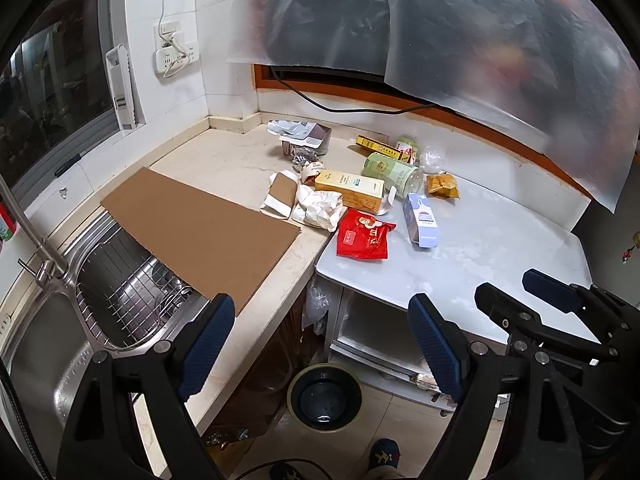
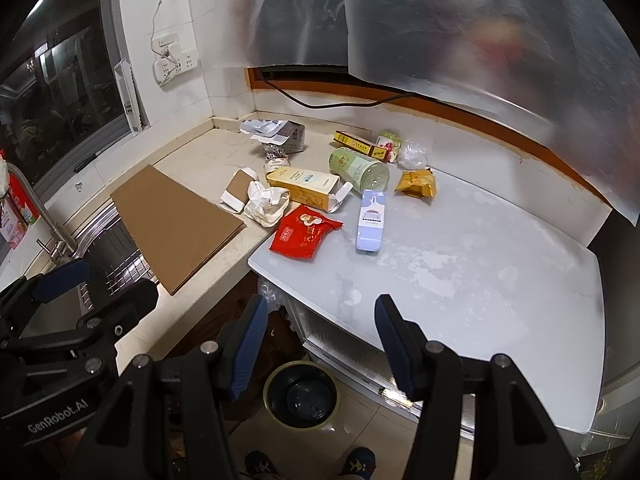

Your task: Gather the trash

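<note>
- Hovering above the floor, my left gripper (image 1: 320,344) and right gripper (image 2: 318,346) both stand spread, pinching nothing.
- Trash: glossy red packet (image 1: 363,238) at twelve o'clock, on the white table (image 1: 500,240) edge, beside a crumpled white wrapper (image 1: 318,208).
- Right view alone: red-labelled bottle (image 2: 18,204) at nine o'clock.
- Bin (image 2: 301,394) below, six o'clock.

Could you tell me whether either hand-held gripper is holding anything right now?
Nothing is held: the left hand-held gripper and right hand-held gripper are both open and empty.
</note>
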Available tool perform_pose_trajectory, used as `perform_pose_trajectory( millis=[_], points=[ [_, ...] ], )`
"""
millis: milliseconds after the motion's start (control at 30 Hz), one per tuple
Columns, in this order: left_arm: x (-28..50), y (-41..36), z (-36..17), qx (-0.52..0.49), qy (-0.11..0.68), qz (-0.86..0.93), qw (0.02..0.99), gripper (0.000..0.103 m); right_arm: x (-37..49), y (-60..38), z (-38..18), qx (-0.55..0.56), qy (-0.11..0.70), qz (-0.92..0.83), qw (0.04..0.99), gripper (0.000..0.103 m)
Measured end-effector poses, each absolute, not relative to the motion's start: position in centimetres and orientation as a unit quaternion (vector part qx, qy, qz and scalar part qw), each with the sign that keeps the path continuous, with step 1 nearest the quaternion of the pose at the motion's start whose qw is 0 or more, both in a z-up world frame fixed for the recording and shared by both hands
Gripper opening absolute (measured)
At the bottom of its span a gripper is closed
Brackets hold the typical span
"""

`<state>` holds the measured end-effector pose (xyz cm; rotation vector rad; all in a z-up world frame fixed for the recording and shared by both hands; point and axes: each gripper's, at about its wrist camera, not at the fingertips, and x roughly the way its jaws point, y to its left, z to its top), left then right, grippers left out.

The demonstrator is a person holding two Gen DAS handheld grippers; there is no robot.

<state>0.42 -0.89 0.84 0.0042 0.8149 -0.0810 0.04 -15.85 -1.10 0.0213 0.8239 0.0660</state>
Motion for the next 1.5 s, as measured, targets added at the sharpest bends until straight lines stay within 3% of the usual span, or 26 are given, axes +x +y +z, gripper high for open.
perform_pose_trajectory(
  millis=[1500],
  points=[
    [-0.3,-0.4,1.2,0.008,0.399,-0.039,0.916,0.087,-0.3,-15.8,-0.8,0.01,0.399,0.032,0.916,0.056]
  ],
)
